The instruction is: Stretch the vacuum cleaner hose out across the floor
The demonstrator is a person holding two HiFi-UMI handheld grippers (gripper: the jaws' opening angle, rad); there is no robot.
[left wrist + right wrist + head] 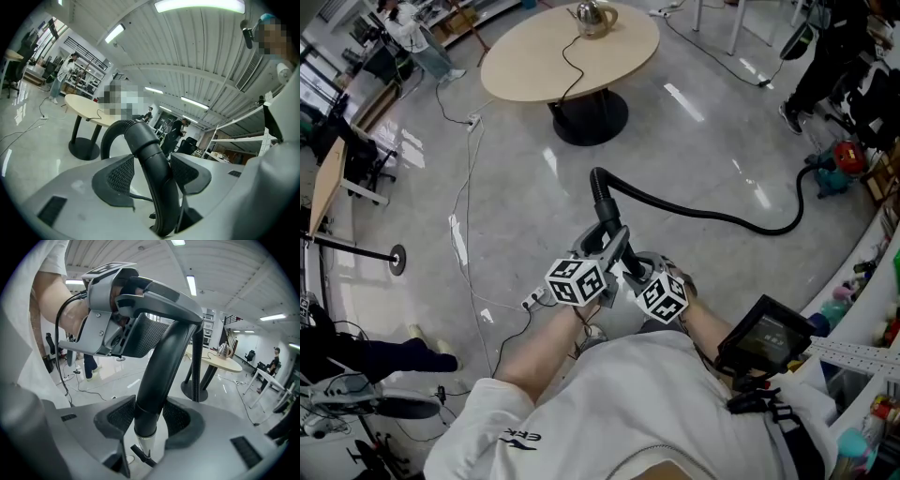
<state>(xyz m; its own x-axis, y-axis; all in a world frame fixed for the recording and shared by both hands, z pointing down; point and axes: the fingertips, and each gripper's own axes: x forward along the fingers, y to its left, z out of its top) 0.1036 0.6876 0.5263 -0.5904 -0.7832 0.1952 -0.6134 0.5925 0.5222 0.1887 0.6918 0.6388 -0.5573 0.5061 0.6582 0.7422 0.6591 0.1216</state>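
The black ribbed vacuum cleaner hose lies in a loose curve on the glossy grey floor. It runs from the red and teal vacuum cleaner at the right edge of your head view towards you, then lifts off the floor and arches over just in front of your hands. Beyond that arch stands the round beige tabletop on its black pedestal, well apart from the hose, with a shiny metal kettle near its far edge. The hose ends in a smooth black end tube, and you hold it with both tools close together, almost touching. Your left hand-held gripper is the higher of the two; in its own view the left hand-held gripper is clamped on the end tube, a textured pad pressing on each side, and the ribbed part curls away to the left above it. Your right hand-held gripper sits just below; the right hand-held gripper is likewise closed on the end tube, close above the small silver collar at its tip.
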